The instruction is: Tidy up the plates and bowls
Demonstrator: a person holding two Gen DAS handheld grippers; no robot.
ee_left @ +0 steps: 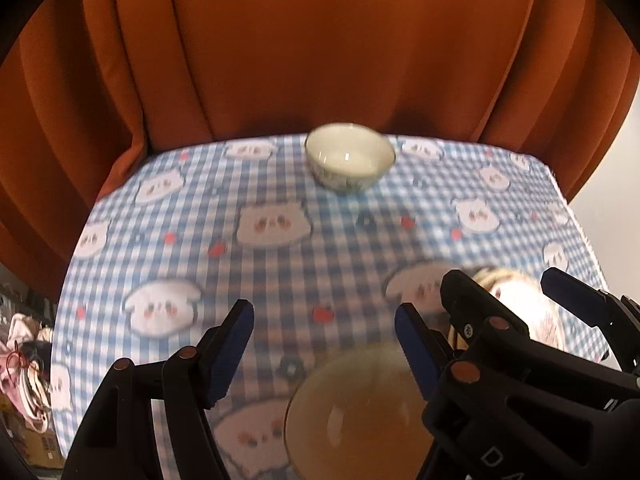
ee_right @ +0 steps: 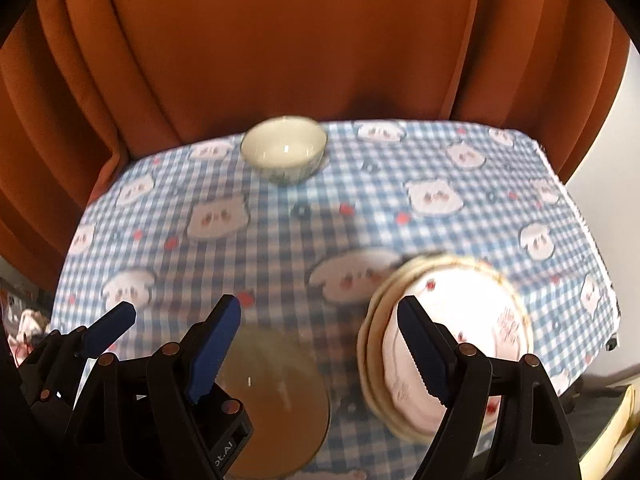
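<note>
A white bowl (ee_left: 350, 156) (ee_right: 284, 148) stands at the far edge of the blue checked tablecloth (ee_left: 280, 264). A clear amber glass bowl (ee_left: 356, 412) (ee_right: 276, 400) sits near the front, just below both grippers. To its right lies a stack of white plates with red print (ee_right: 452, 332) (ee_left: 516, 304). My left gripper (ee_left: 324, 344) hangs open above the cloth and the glass bowl's far rim, holding nothing. My right gripper (ee_right: 318, 344) (ee_left: 512, 288) is open too, its right finger (ee_right: 420, 344) in front of the plates' left rim. A finger of the left gripper (ee_right: 112, 326) shows at the left.
An orange curtain (ee_left: 320, 40) hangs close behind the table's far edge. The cloth ends at the right by a pale wall (ee_right: 624, 160). Clothes and boxes lie on the floor at the left (ee_left: 24, 368). Bare cloth lies between the white bowl and the near dishes.
</note>
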